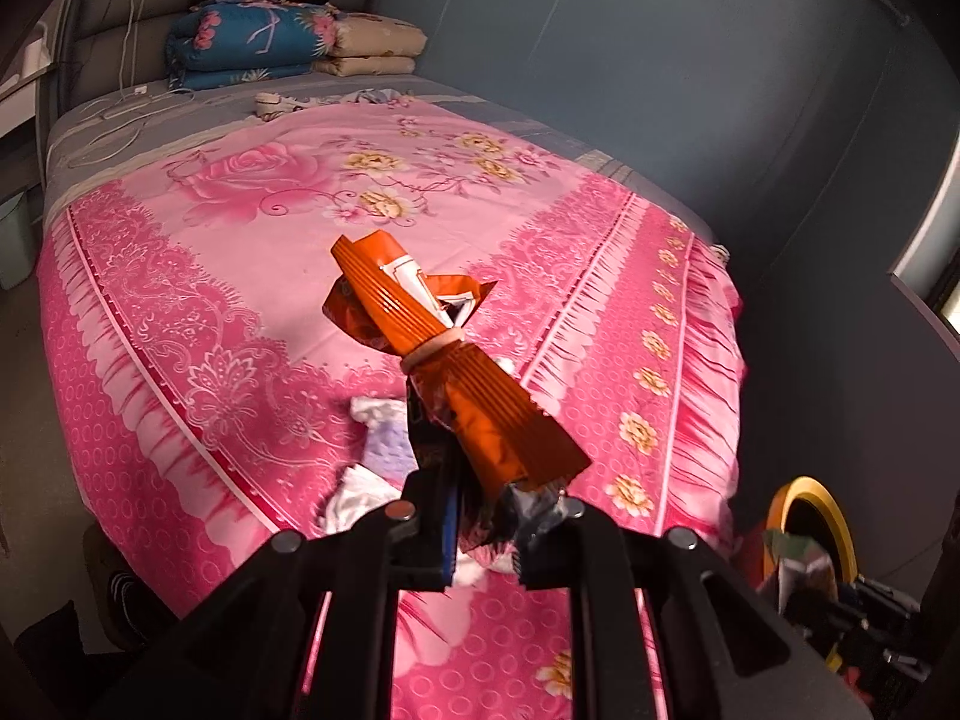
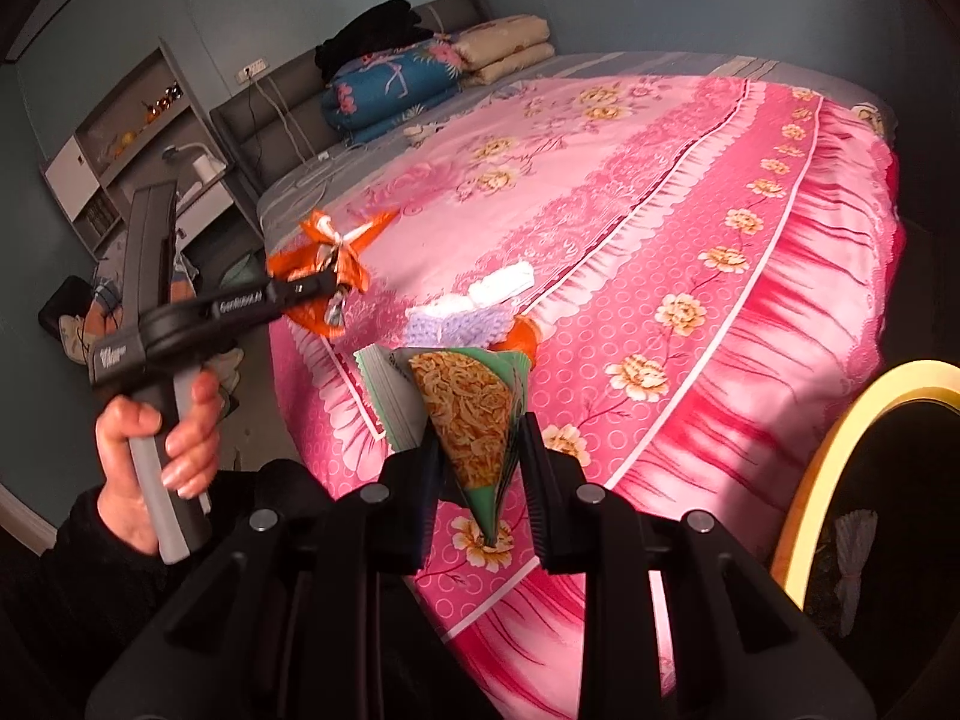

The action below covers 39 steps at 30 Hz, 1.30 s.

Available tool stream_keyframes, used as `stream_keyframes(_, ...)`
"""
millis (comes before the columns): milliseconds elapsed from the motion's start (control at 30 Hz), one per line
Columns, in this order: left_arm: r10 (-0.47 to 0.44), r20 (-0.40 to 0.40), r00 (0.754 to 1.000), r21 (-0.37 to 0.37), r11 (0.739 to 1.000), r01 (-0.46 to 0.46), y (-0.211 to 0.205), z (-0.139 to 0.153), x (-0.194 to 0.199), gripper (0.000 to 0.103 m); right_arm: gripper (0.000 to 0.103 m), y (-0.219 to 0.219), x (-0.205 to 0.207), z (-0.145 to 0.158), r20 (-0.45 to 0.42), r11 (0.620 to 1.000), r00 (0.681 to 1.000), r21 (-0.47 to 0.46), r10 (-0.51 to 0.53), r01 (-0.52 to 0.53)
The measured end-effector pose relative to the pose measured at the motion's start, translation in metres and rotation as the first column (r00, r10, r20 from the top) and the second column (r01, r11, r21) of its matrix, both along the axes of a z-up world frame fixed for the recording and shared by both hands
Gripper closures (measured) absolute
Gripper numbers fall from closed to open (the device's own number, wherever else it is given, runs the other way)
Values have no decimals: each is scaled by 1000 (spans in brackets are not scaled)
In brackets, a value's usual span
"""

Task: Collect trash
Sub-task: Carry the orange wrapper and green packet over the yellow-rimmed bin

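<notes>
1. Above the pink bedspread (image 1: 228, 276), seen from the left wrist, the left gripper (image 1: 480, 516) is clamped tight on an orange wrapper (image 1: 408, 312), which sticks up past the fingers. A rubber band (image 1: 432, 351) circles the wrapper's middle. On the bedspread just under the gripper lie white tissues (image 1: 354, 498) and a pale purple cloth (image 1: 390, 444). Beyond the bedspread's near right corner stands a yellow-rimmed bin (image 1: 822, 498) with the right gripper's packet in front of it.

2. Over the same bedspread (image 2: 690, 192), seen from the right wrist, the right gripper (image 2: 480, 468) stands narrowly apart, pinching a green noodle packet (image 2: 474, 414) at its lower point. Left of the bedspread's edge, a hand (image 2: 150, 438) holds the left gripper (image 2: 327, 285), shut on the orange wrapper (image 2: 336, 240). Tissues (image 2: 504, 282) and the purple cloth (image 2: 456, 324) lie on the bedspread. The bin (image 2: 840, 420) sits at the bedspread's right corner.
</notes>
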<state>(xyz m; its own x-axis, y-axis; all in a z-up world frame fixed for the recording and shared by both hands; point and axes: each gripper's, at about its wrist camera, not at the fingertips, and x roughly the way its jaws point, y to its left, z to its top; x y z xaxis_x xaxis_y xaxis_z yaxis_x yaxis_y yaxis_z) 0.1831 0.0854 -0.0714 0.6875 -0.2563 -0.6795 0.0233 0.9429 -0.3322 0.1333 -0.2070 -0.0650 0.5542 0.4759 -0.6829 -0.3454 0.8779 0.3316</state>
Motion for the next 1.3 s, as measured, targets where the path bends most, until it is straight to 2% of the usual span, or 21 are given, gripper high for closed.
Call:
stream_keyframes(467,-117,32,993,2,993,117,-60,15,-27,91,78,-51,-10,25,64,992,991,60,-118,114)
stream_keyframes(733,-197,63,978,-1,980,197,-91,28,-43,91,78,-77,-20,39,101,981,978,82,-182,175)
stream_keyframes(967,-266,87,960,7,964,267,-118,38,-54,91,77,-104,-29,52,152,964,953,88,-262,251)
stream_keyframes(1167,-339,103,935,9,941,340,-145,42,-61,91,76,-133,-42,64,203,934,912,84,-358,348)
stream_keyframes(1300,-386,93,918,30,922,385,-168,40,-64,91,75,-151,-45,65,205,909,885,67,-417,412)
